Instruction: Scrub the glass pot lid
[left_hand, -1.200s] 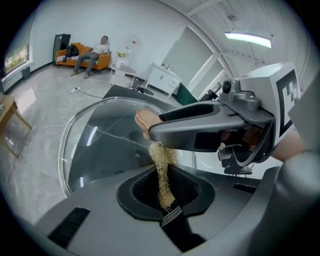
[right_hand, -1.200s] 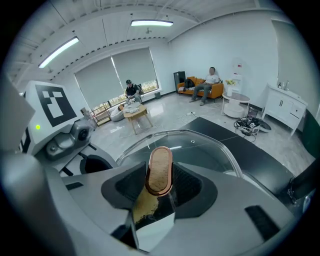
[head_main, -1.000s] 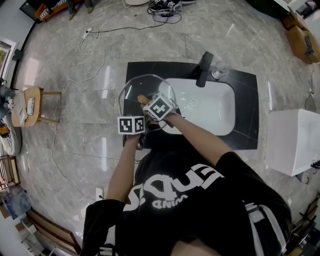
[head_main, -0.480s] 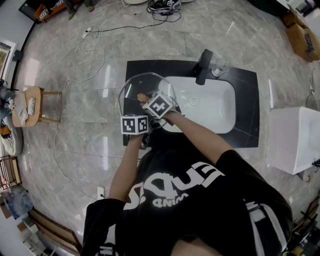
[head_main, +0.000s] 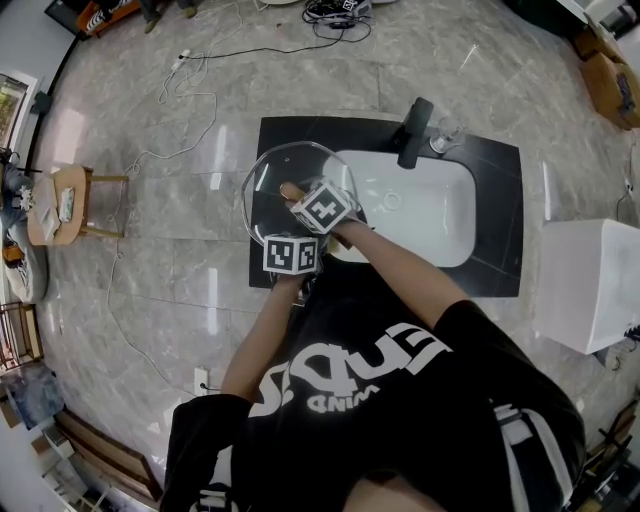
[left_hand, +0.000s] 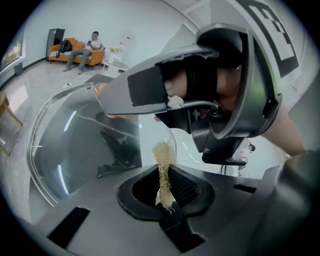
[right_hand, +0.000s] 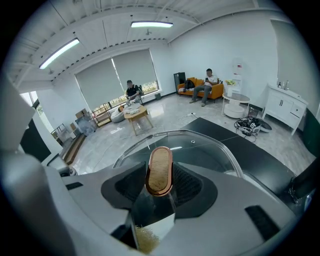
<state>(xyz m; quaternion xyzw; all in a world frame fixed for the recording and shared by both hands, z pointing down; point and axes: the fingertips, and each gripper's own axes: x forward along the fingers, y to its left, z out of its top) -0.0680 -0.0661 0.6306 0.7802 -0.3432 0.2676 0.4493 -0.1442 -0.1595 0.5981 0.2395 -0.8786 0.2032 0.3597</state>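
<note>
The glass pot lid (head_main: 272, 172) is held upright over the black counter, left of the sink. My right gripper (head_main: 312, 204) is shut on its oval wooden handle (head_main: 291, 191), which stands between the pads in the right gripper view (right_hand: 159, 170), with the lid's rim (right_hand: 210, 145) arching beyond. My left gripper (head_main: 291, 253) sits just below, shut on a beige fibrous scrubber (left_hand: 163, 160) whose tuft touches the glass (left_hand: 70, 145). The same scrubber (right_hand: 142, 241) shows through the glass at the bottom of the right gripper view.
A white sink (head_main: 430, 215) is set in the black counter (head_main: 495, 225), with a black faucet (head_main: 413, 131) and a drinking glass (head_main: 445, 135) behind it. A white box (head_main: 590, 285) stands at the right, a wooden stool (head_main: 65, 205) at the left, cables (head_main: 190, 90) on the floor.
My left gripper has slid to the right along the lid's near side with the scrubber. The right gripper and the lid have stayed nearly still.
</note>
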